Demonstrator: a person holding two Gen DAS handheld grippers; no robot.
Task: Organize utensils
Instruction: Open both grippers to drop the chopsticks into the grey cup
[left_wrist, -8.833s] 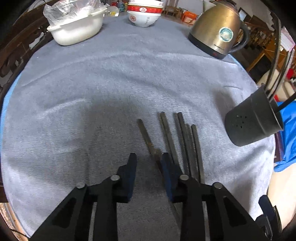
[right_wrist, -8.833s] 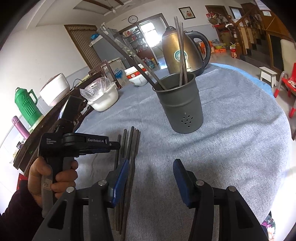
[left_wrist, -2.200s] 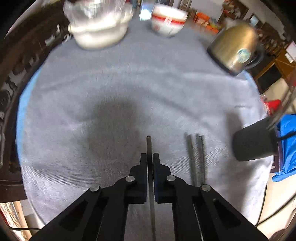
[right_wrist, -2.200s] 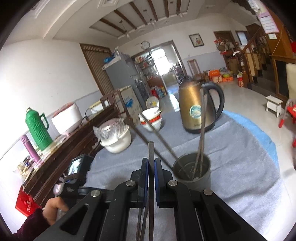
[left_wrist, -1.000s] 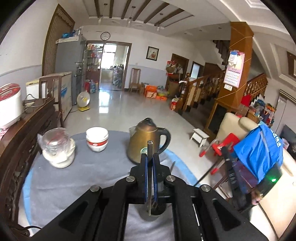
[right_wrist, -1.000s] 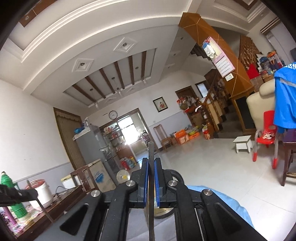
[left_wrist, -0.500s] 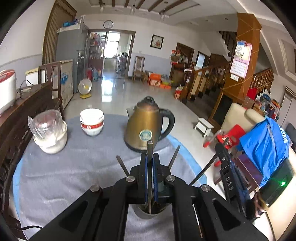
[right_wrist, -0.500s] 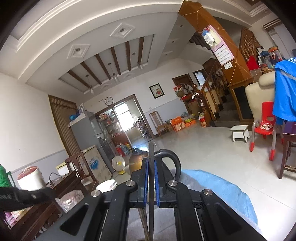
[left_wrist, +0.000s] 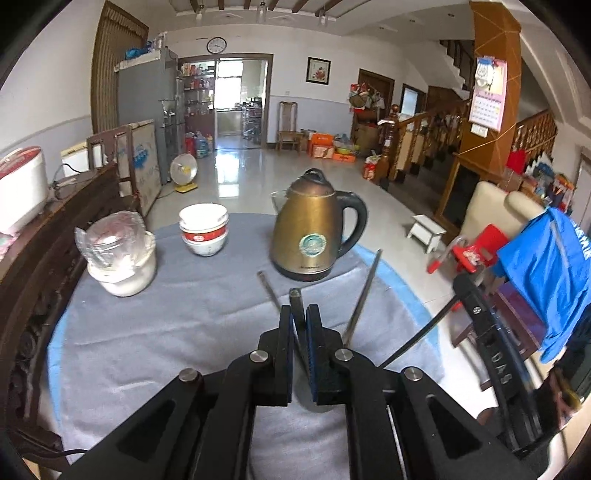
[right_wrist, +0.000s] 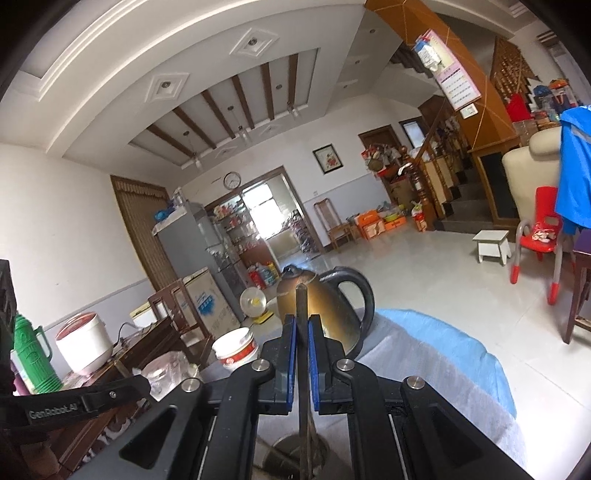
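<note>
Chopstick (left_wrist: 295, 300) upright in each nearly level hand-held gripper (left_wrist: 300, 314), above table (left_wrist: 177, 332).

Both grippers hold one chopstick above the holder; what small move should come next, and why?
Probably open the right gripper: its chopstick stands upright, lower end at the holder mouth, so it should drop inside.

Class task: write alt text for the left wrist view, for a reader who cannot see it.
The left gripper, jaws shut on a dark chopstick, points across a grey-clothed round table. Beyond stand a brass-coloured electric kettle, stacked red-and-white bowls and a plastic-covered white pot.
</note>
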